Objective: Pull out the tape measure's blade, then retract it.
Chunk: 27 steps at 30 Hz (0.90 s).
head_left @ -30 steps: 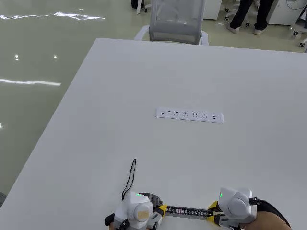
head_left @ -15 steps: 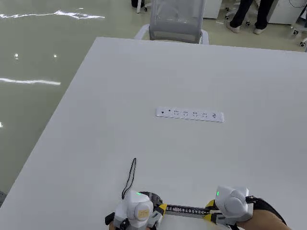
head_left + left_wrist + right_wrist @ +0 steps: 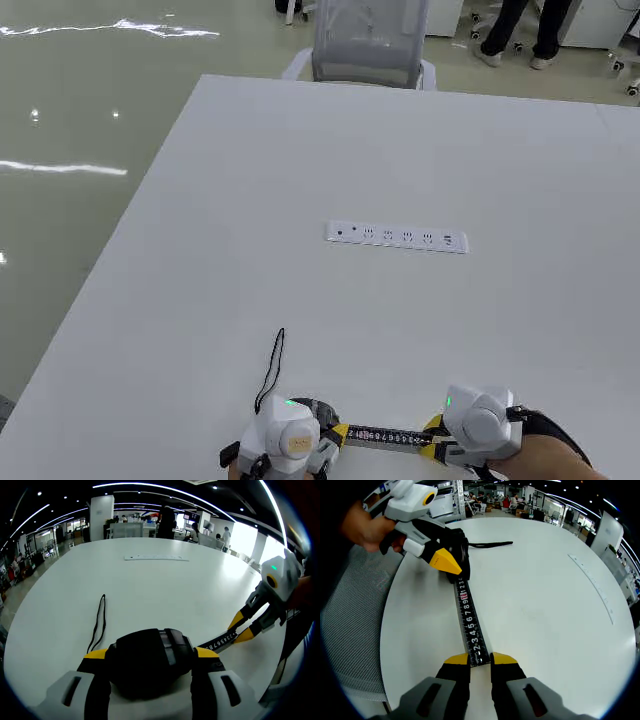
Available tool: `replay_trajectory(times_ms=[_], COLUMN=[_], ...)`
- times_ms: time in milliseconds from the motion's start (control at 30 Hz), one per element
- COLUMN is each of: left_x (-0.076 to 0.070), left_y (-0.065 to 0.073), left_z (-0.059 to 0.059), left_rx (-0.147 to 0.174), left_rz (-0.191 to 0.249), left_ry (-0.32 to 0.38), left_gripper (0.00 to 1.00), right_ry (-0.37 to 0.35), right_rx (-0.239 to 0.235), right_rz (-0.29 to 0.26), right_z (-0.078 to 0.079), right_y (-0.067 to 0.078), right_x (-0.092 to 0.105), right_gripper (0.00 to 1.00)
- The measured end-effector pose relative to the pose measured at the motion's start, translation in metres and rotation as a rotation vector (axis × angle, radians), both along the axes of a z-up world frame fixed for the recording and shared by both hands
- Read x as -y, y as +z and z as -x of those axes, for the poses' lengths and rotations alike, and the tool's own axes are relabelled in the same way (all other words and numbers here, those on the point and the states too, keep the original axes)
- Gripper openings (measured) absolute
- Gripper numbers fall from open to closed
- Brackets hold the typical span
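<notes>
Both grippers sit low on the table (image 3: 300, 180), well to the person's side of the power strip (image 3: 396, 238). The left gripper (image 3: 151, 653) is clamped around the black tape measure (image 3: 150, 672), whose cord (image 3: 272, 370) trails off toward the power strip. The right gripper (image 3: 480, 659) points back at it, jaws nearly closed and pinching the end of the blade (image 3: 468, 622), which lies flat between the two.
</notes>
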<state>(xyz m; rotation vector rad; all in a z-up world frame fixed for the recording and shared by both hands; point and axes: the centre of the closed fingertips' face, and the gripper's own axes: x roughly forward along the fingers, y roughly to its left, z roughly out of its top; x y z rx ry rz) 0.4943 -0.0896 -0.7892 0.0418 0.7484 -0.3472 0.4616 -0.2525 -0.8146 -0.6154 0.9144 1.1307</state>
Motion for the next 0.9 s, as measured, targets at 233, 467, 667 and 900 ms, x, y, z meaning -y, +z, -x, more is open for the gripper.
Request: replay_trajectory(times_ms=[233,467,667,900], left_x=[0.0,0.0,0.0,0.0], left_y=[-0.001,0.0,-0.001,0.0], left_z=[0.0,0.0,0.0,0.0], left_rx=[-0.001,-0.003,-0.002,-0.003], left_rz=[0.0,0.001,0.003,0.004], left_ry=[-0.002,-0.005,-0.007,-0.005], left_gripper=[0.62,0.62,0.62,0.62], right_ry=[0.003,0.008,0.008,0.011], right_rx=[-0.001,-0.002,-0.003,-0.003], right_rz=[-0.001,-0.003,-0.003,-0.005], right_z=[-0.001,-0.001,-0.001,-0.002], right_y=[0.0,-0.001,-0.001,-0.001], right_x=[-0.005,-0.008,-0.011,-0.015], right_gripper=[0.14,0.14,0.14,0.14])
